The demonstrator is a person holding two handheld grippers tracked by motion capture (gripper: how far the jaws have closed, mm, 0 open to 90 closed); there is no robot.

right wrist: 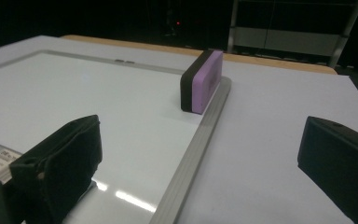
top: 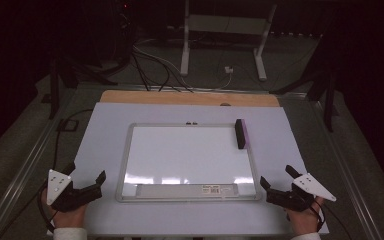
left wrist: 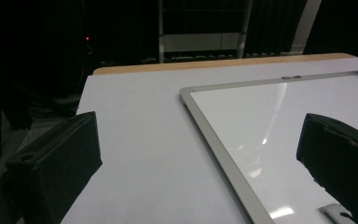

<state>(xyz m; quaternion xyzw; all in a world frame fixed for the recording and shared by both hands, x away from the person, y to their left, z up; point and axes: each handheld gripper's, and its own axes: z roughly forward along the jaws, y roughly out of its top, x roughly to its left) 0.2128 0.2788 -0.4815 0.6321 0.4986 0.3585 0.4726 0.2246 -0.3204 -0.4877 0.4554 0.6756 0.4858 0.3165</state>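
A whiteboard (top: pixel 190 155) with a silver frame lies flat in the middle of the white table (top: pixel 105 130). A purple and black eraser (top: pixel 240 133) stands on its edge at the board's far right corner, also close ahead in the right gripper view as the eraser (right wrist: pixel 202 81). My left gripper (top: pixel 86 179) rests open at the near left, beside the board's left frame (left wrist: pixel 214 135). My right gripper (top: pixel 277 178) is open at the near right, by the board's near right corner. Nothing is between either pair of jaws.
A wooden strip (top: pixel 190 98) edges the table's far side. Beyond it stand a white metal stand (top: pixel 225 30) and loose cables (top: pixel 155 70) on the floor. A label tray (top: pixel 187 190) runs along the board's near edge.
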